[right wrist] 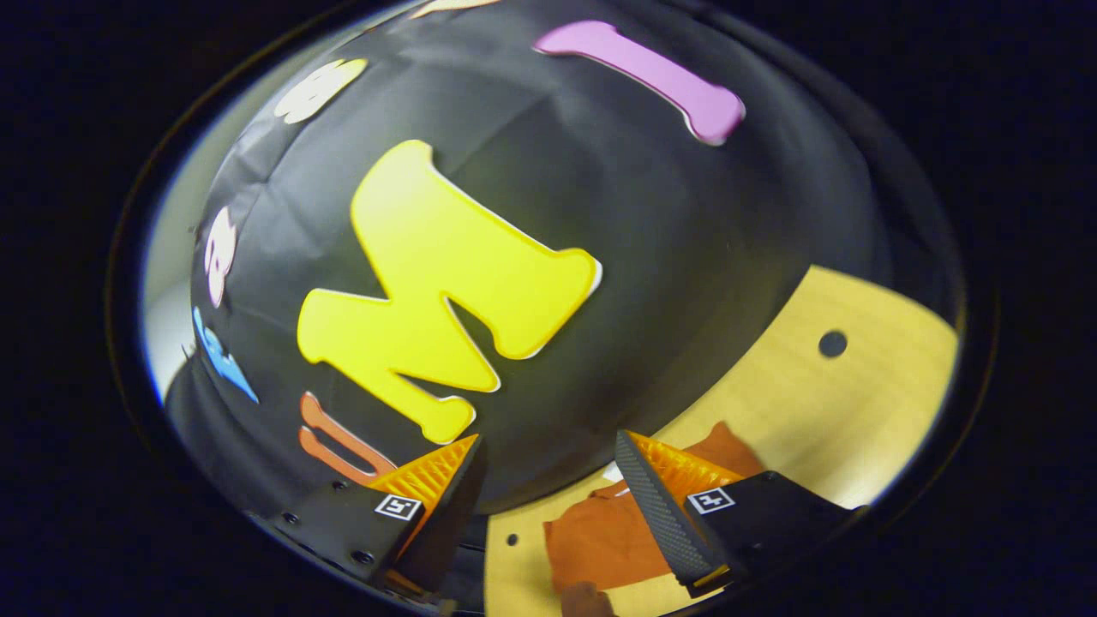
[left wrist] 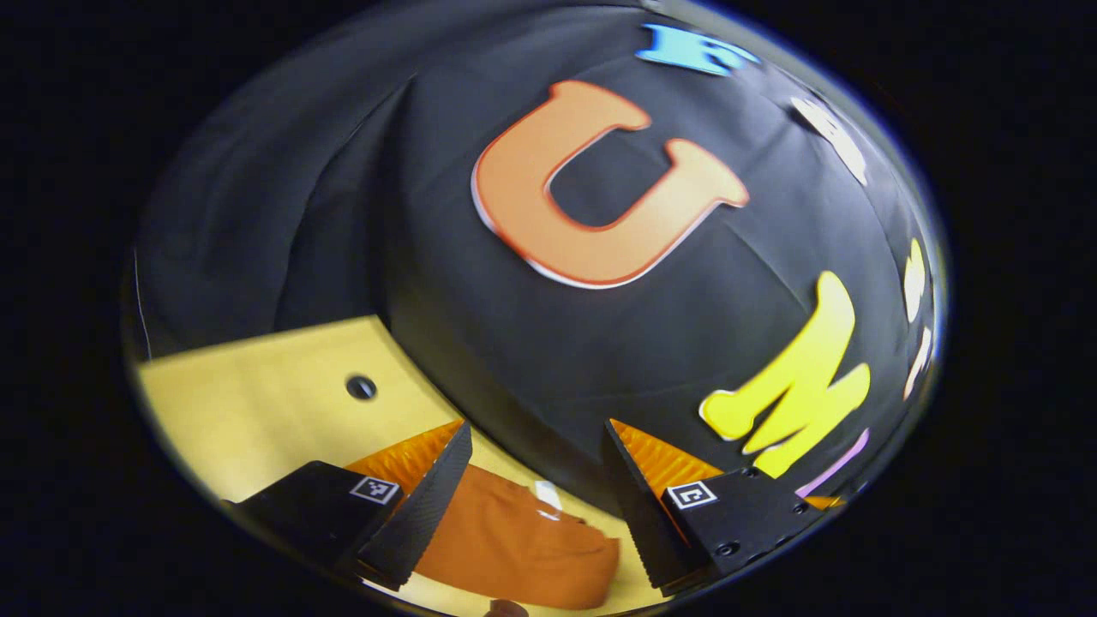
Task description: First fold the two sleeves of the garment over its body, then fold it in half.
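In the left gripper view my left gripper (left wrist: 536, 437) is spread wide and holds nothing, raised above the wooden table (left wrist: 257, 403). The rust-orange garment (left wrist: 514, 540) lies flat on the table below it. In the right gripper view my right gripper (right wrist: 548, 450) is likewise wide and empty above the garment (right wrist: 600, 540).

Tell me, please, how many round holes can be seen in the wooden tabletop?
3: a large hole left of the garment, a large hole at the far right, and a small hole near the garment. Others may be hidden.
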The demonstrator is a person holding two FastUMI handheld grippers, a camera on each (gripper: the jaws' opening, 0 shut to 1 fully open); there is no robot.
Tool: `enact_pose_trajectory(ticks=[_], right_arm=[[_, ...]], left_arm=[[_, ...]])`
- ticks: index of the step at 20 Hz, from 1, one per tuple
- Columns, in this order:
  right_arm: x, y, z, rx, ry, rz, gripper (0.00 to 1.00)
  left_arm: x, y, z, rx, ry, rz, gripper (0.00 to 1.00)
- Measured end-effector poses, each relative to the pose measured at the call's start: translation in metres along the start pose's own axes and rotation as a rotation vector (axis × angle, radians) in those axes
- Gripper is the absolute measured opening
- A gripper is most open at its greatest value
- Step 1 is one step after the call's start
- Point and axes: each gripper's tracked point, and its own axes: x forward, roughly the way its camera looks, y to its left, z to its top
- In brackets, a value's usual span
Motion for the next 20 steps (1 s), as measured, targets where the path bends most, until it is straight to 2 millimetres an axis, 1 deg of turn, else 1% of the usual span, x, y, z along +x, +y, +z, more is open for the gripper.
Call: enact_pose_trajectory(ticks=[1,3,4,5,7,8,9,11,12,13,14,16,17,18,20], right_arm=[[-0.019,-0.001,0.005,-0.107,-0.018,-0.023,0.96],[-0.054,-0.002,0.01,-0.3,-0.049,-0.062,0.96],[-0.073,-0.006,0.003,-0.36,-0.049,-0.08,0.96],[-0.092,-0.005,-0.003,-0.397,-0.042,-0.087,0.96],[-0.128,0.0,-0.017,-0.442,-0.049,-0.088,0.96],[-0.145,0.001,-0.024,-0.468,-0.062,-0.091,0.96],[-0.161,0.001,-0.032,-0.489,-0.064,-0.102,0.96],[-0.191,0.007,-0.062,-0.481,-0.024,-0.085,0.96],[-0.203,0.009,-0.075,-0.485,-0.01,-0.08,0.96],[-0.215,0.012,-0.083,-0.515,-0.019,-0.079,0.96],[-0.224,0.009,-0.085,-0.569,-0.046,-0.096,0.96],[-0.239,0.013,-0.084,-0.685,-0.126,-0.118,0.96],[-0.246,0.014,-0.087,-0.718,-0.151,-0.118,0.96],[-0.251,0.021,-0.093,-0.735,-0.162,-0.106,0.96],[-0.258,0.026,-0.096,-0.751,-0.175,-0.098,0.96]], left_arm=[[-0.016,-0.01,0.005,0.083,-0.015,-0.011,0.98],[-0.052,-0.023,0.007,0.25,-0.032,-0.019,0.98],[-0.069,-0.027,0.003,0.335,-0.032,-0.02,0.98],[-0.087,-0.03,-0.001,0.413,-0.036,-0.027,0.98],[-0.12,-0.047,-0.021,0.503,-0.022,-0.075,0.98],[-0.131,-0.057,-0.036,0.541,-0.016,-0.102,0.98],[-0.147,-0.059,-0.042,0.575,-0.022,-0.107,0.98],[-0.177,-0.066,-0.053,0.585,-0.033,-0.116,0.98],[-0.189,-0.072,-0.062,0.565,-0.023,-0.136,0.98],[-0.202,-0.077,-0.066,0.546,-0.019,-0.142,0.98],[-0.213,-0.077,-0.065,0.537,-0.029,-0.132,0.98],[-0.222,-0.074,-0.063,0.574,-0.059,-0.124,0.98],[-0.226,-0.075,-0.065,0.593,-0.071,-0.127,0.98],[-0.231,-0.076,-0.07,0.605,-0.068,-0.128,0.98],[-0.242,-0.083,-0.08,0.603,-0.065,-0.148,0.98]])
